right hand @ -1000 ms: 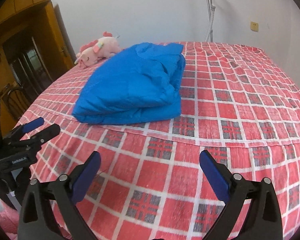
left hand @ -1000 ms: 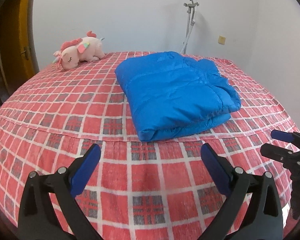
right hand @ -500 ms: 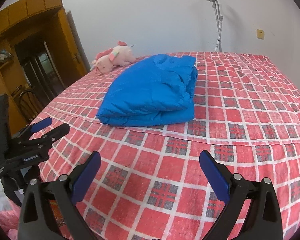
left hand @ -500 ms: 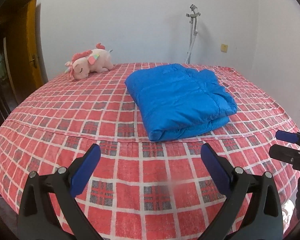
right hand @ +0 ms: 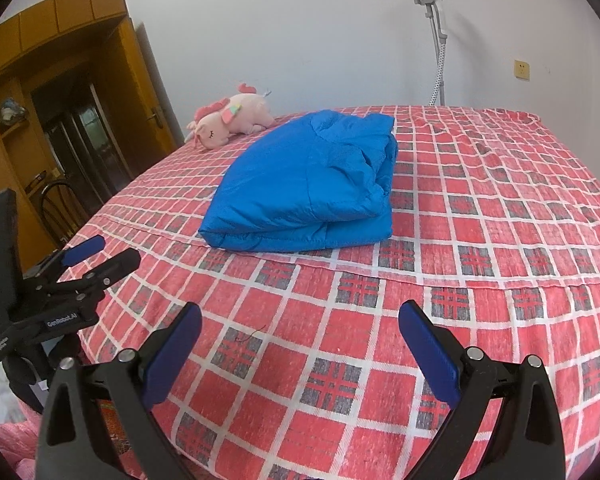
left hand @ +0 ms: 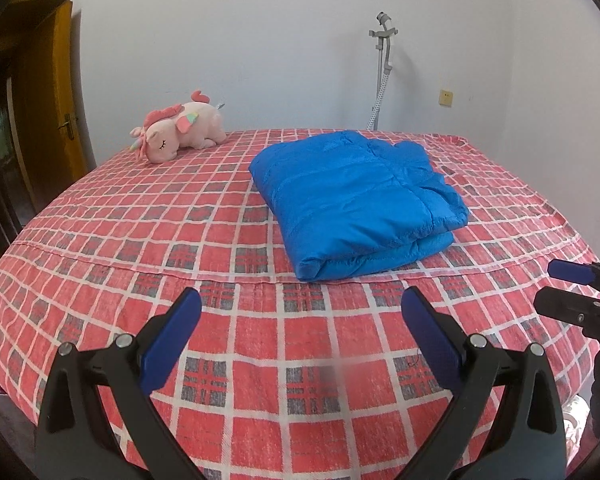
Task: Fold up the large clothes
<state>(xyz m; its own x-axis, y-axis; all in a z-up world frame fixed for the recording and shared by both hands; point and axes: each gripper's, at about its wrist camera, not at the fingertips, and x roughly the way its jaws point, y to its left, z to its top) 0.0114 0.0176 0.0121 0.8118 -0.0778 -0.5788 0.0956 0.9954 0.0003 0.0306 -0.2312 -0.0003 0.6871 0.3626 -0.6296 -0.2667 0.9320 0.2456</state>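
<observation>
Spread wide across the room: bed in red plaid. Near its middle, blue padded jacket, folded into a thick rectangle, probably light, soft, slippery-shelled; best pinched at the doubled near edge. Looks finished, though far side hard to judge. Left gripper and right gripper both gaping wide, holding nothing. Pink plush unicorn near the far edge.

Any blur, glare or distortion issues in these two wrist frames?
Left wrist view: strong fisheye bowing of the bed, dark corner vignette, one small smeared patch on the checks between the open left gripper fingers; blue jacket sharp. Right wrist view: same bowing, even soft light, no glare, jacket sharp.
</observation>
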